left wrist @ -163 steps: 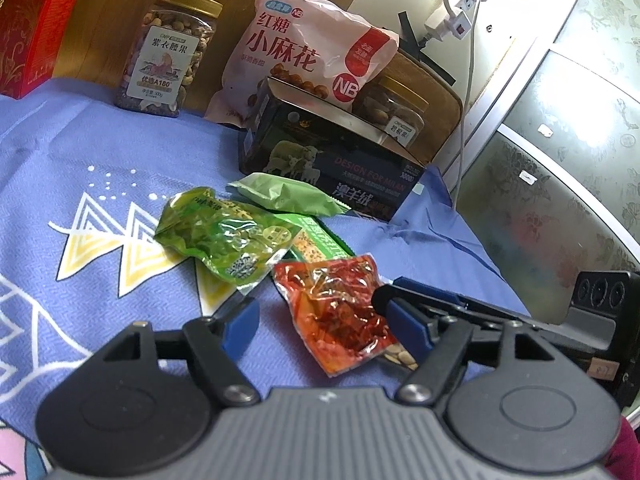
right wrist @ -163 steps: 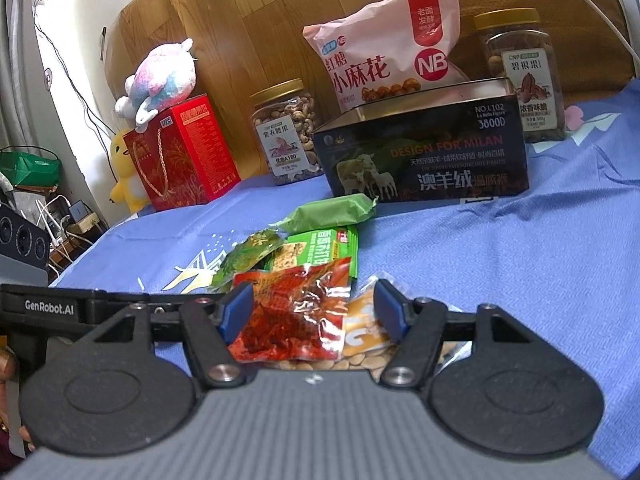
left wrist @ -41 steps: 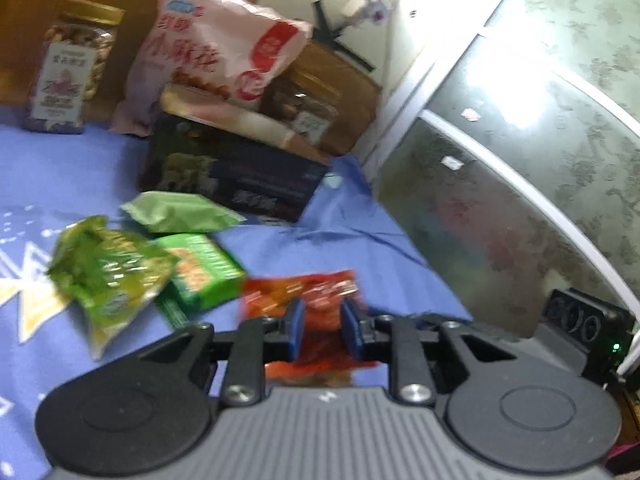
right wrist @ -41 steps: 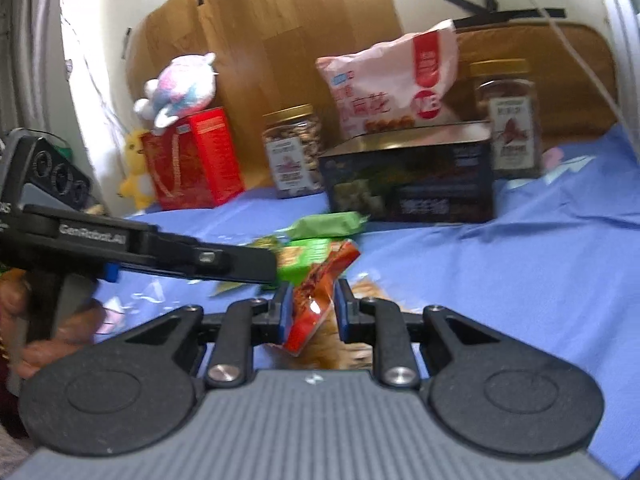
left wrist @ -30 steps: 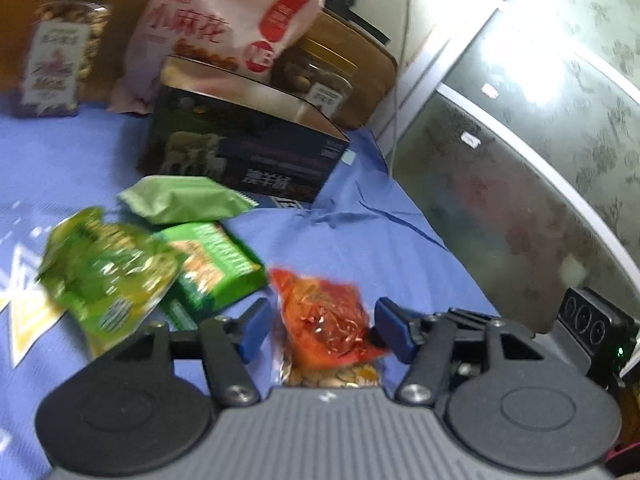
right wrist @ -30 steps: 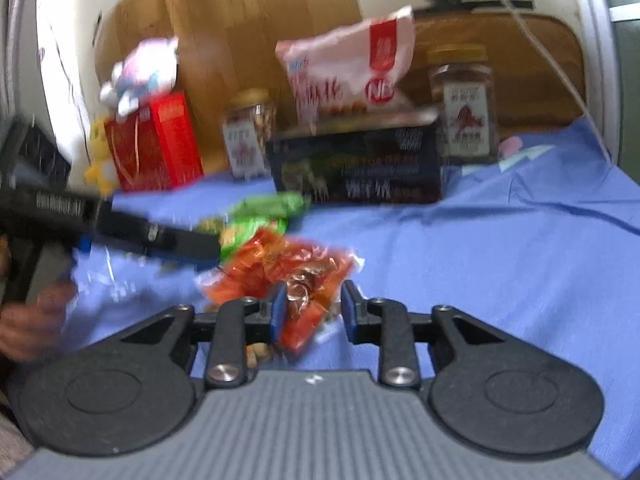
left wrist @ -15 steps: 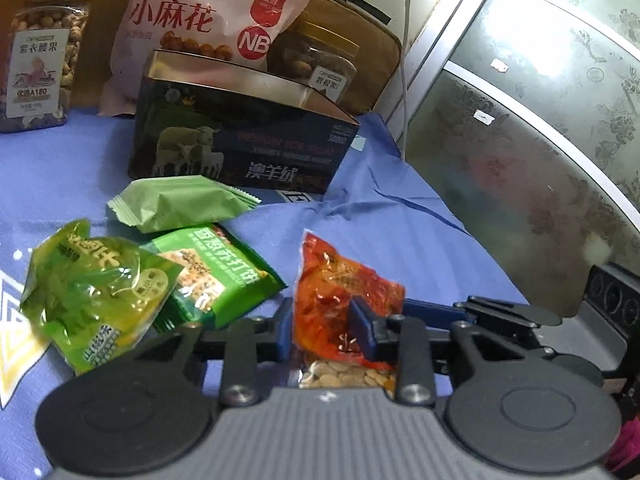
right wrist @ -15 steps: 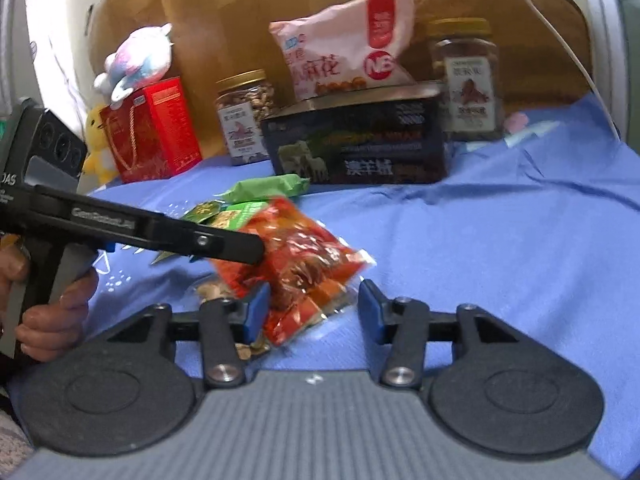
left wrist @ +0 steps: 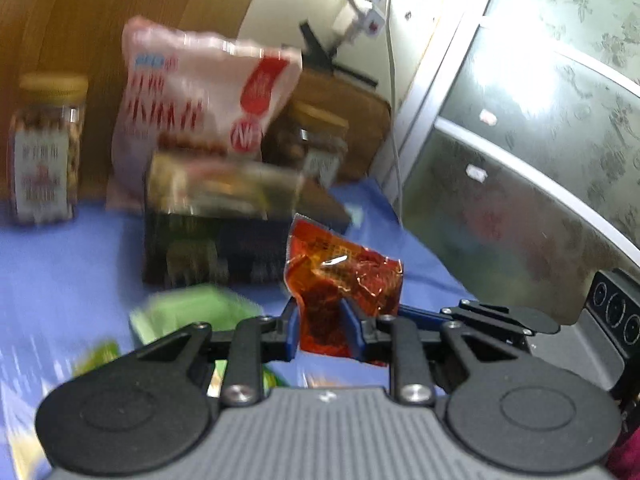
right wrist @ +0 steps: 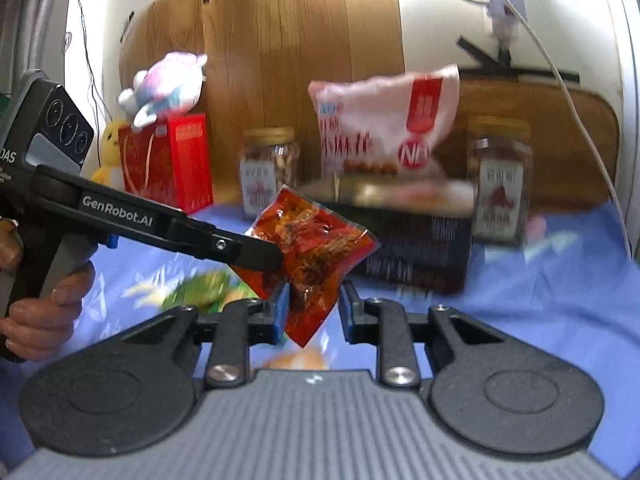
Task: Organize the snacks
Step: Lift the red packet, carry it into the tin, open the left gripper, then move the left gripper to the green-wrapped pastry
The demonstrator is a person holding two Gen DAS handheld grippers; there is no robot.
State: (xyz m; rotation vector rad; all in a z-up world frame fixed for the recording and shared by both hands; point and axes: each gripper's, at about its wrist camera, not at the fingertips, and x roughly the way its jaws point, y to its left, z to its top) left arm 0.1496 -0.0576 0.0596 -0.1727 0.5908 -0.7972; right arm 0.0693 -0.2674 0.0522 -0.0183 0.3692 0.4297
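A red snack packet (left wrist: pixel 340 280) is held up above the blue cloth. My left gripper (left wrist: pixel 322 330) is shut on its lower part. In the right wrist view the same packet (right wrist: pixel 316 248) hangs in the air, pinched by the left gripper's fingers (right wrist: pixel 256 254) coming in from the left. My right gripper (right wrist: pixel 312 314) has its jaws narrowly apart around the packet's lower corner; whether they touch it is unclear. Green snack packets (left wrist: pixel 192 312) lie on the cloth below, also blurred in the right wrist view (right wrist: pixel 204 286).
A dark tin box (left wrist: pixel 224 232) stands behind, with a pink snack bag (left wrist: pixel 200 96) and two nut jars (left wrist: pixel 44 152) (right wrist: pixel 500 184) at the wooden board. A red box (right wrist: pixel 172 164) with a plush toy sits far left. A pale packet (right wrist: pixel 296 360) lies under the right gripper.
My left gripper has lifted the red packet off the cloth and raised it. My right gripper's jaws have narrowed around its lower corner. Both views are blurred by motion.
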